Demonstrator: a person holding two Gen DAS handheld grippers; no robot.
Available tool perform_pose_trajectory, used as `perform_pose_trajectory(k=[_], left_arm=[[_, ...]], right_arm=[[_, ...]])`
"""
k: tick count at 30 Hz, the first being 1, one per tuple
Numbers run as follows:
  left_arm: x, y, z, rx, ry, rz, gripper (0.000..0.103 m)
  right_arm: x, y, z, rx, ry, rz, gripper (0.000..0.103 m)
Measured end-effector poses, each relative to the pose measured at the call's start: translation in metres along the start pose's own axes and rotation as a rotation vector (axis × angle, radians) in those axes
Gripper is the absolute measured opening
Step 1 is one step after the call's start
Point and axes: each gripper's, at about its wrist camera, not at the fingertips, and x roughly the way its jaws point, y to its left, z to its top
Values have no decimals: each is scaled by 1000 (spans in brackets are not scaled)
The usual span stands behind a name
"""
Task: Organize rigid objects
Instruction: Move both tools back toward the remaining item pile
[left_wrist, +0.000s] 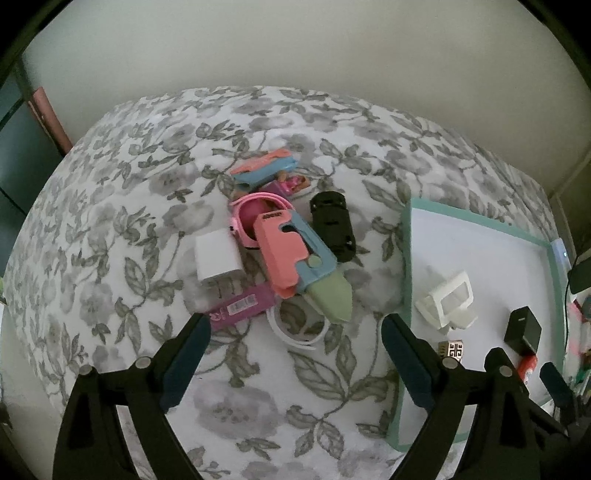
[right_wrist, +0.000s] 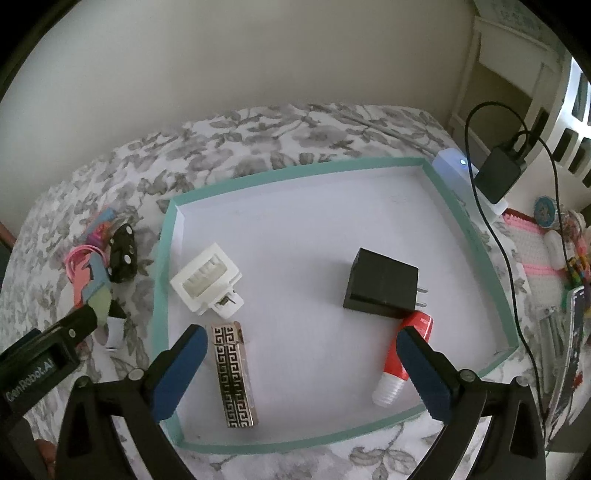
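- Nearest first: the left gripper (left_wrist: 291, 360) hangs spread wide and empty over the floral bedspread (left_wrist: 122, 206), tipped steeply down, just short of the heap of loose things to the left of the teal-rimmed tray (right_wrist: 164, 236).
- Risk here: the white ring (left_wrist: 295, 334) and the purple packet (left_wrist: 242, 304) lie at the near edge of the heap, the ring tucked under the green tip of the pink and blue toy (left_wrist: 295, 254). A close on the ring could drag the toy along or flick it off the soft cover.
- The right gripper (right_wrist: 303, 369) hovers over the tray's near side, also tilted down, jaws apart and holding nothing. The patterned gold bar (right_wrist: 233, 373) lies between its fingers; the red tube (right_wrist: 408, 354) sits just beside the right one.
- Risk: dipping lower could nudge that tube towards the tray's near rim.
- Farther into the tray: the white clip-like piece (right_wrist: 207, 280) and the black plug adapter (right_wrist: 382, 284), both already put away.
- Farther back in the heap: the white cube charger (left_wrist: 218, 260), the black toy car (left_wrist: 332, 225) and a pink ring case (left_wrist: 251, 218), all overlapping, so a careless pick disturbs its neighbours.
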Motion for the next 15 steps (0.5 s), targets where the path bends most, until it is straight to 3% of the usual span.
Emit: perform_pose_trajectory(k=[10, 13, 15], left_arm=[[-14, 59, 16, -114, -62, 40, 94], [-17, 82, 21, -169, -90, 41, 103], [-18, 98, 24, -209, -104, 39, 103]], right_arm=[[-10, 13, 5, -12, -82, 42, 103], [-14, 23, 7, -31, -106, 75, 103], [-18, 32, 9, -54, -131, 92, 103]])
